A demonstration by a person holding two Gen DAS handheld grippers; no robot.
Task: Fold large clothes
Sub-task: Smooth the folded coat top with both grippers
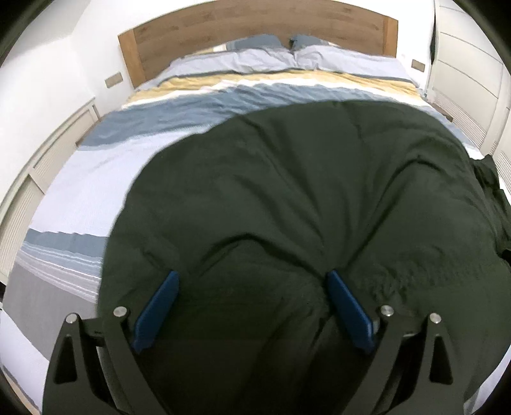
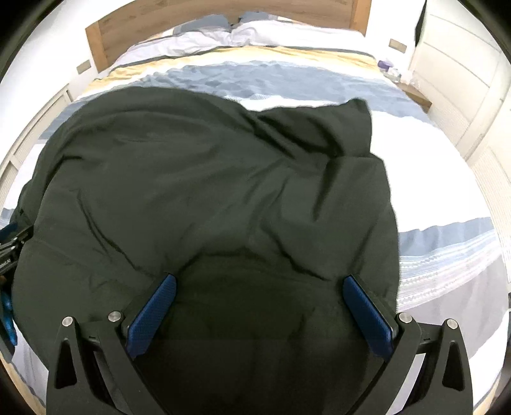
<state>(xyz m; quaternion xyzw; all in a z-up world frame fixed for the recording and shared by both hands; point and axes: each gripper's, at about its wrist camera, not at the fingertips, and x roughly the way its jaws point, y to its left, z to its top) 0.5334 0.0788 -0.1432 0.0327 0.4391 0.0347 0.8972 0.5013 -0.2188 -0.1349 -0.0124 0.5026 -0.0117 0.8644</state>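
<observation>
A large dark green garment (image 1: 287, 198) lies spread over the bed, creased, its near edge running under both grippers. My left gripper (image 1: 252, 277) hovers over its near part with the blue pads (image 1: 158, 309) wide apart and no cloth pinched between them. In the right wrist view the same garment (image 2: 198, 191) fills the middle, with a folded flap toward its far right corner. My right gripper (image 2: 260, 282) stands open above the cloth, its blue pads (image 2: 367, 314) spread wide. The left gripper (image 2: 8, 245) shows at the far left edge of that view.
The bed (image 1: 83, 188) has a striped cover in white, blue and yellow, pillows (image 1: 265, 54) and a wooden headboard (image 1: 255, 22) at the far end. White cabinets (image 1: 469, 73) stand on the right, a low white unit (image 1: 48, 150) on the left. A bedside shelf (image 2: 415, 92) holds small items.
</observation>
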